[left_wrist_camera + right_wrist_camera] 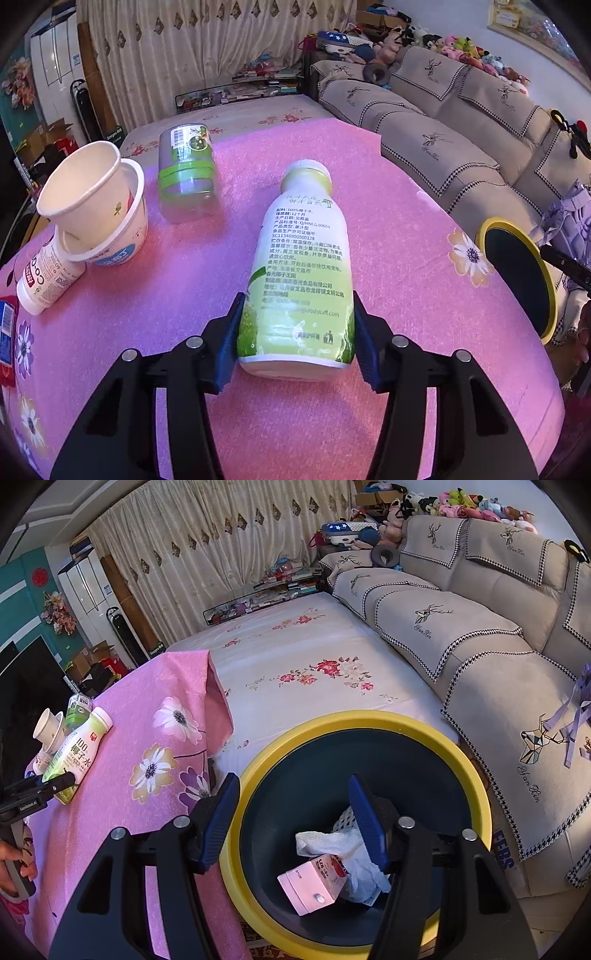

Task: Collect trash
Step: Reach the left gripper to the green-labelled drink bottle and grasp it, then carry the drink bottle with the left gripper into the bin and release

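Left gripper (295,332) has the green-and-white bottle (301,258) by its base, pads tight on both sides. The bottle lies flat on the pink cloth (388,229), long axis straight along the fingers, cap at 12 o'clock. So the left hand's the one on it; the bin (258,886) sits off at 3 o'clock.

Right gripper (293,823) hovers half-open over that bin, pinching nothing, with a carton (314,882) and tissue (332,840) down inside.

Label reads "100% 椰子水", front says "100 椰子水". A small bottle (44,273) at 9 o'clock shows "Coco".
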The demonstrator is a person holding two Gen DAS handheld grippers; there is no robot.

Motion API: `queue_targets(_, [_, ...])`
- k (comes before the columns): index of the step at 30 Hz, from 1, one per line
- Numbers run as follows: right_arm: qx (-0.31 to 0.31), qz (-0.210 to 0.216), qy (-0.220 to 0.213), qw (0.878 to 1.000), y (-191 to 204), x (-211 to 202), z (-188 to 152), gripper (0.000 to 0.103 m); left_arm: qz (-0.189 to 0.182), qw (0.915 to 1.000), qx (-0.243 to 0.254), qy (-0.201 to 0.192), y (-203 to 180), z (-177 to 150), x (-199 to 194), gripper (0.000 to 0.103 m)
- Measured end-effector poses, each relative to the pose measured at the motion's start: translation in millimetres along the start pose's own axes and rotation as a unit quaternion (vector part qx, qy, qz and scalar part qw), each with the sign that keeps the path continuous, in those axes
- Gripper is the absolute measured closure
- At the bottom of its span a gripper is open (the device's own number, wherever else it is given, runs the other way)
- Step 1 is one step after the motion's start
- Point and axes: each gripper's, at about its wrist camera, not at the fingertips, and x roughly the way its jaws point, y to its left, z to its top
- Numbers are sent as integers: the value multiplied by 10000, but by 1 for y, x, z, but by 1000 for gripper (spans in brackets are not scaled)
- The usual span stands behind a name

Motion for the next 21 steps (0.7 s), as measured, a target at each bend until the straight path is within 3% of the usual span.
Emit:
queue_targets(7, [-2, 116, -131, 9998, -1, -17, -1, 45, 313, 9981, 398, -364, -22, -14, -45, 51])
queue_targets(14, [0, 230, -308, 9993, -3, -42, -5, 45, 635, 9903, 798, -945, -51, -30, -111, 51])
queue_targets(21, [26, 308, -476, 9984, -12, -66, -10, 45, 647, 9859, 1052, -1128, -80, -37, -147, 51])
